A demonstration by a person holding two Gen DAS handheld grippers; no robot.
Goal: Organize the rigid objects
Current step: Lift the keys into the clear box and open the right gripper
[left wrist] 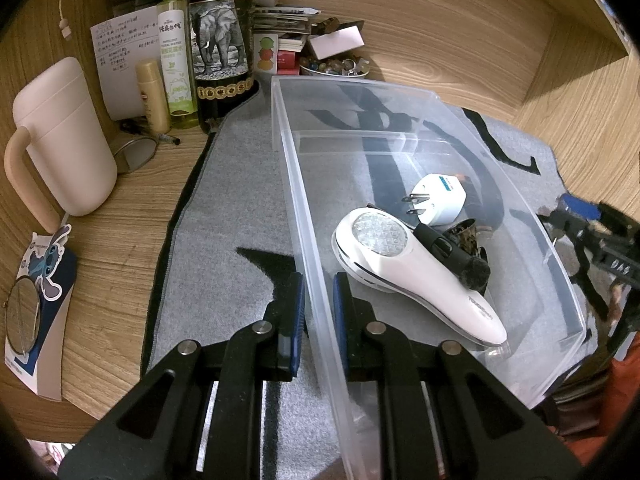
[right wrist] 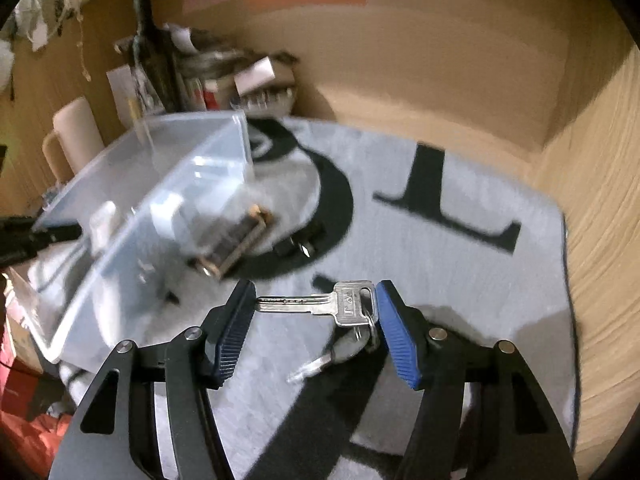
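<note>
Grey felt mat [right wrist: 460, 216]: left fingers [left wrist: 297, 304] pinch clear bin wall [left wrist: 320, 280]; right fingers [right wrist: 396, 332] hold metal keys [right wrist: 344, 308].

Left gripper [left wrist: 319, 304] enters from 6 o'clock, fingers pointing to 12, blue pads [left wrist: 297, 312] narrowly apart, one each side of the clear bin wall [left wrist: 316, 280], pinching or nearly so; contact unclear. Right gripper [right wrist: 315, 312] enters from 6 o'clock too, blue pads [right wrist: 396, 340] spread wide, silver key [right wrist: 316, 305] spanning the gap crosswise, tip at left pad, head at right pad. In the left wrist view it shows at 3 o'clock, dark and partly cut off.
</note>
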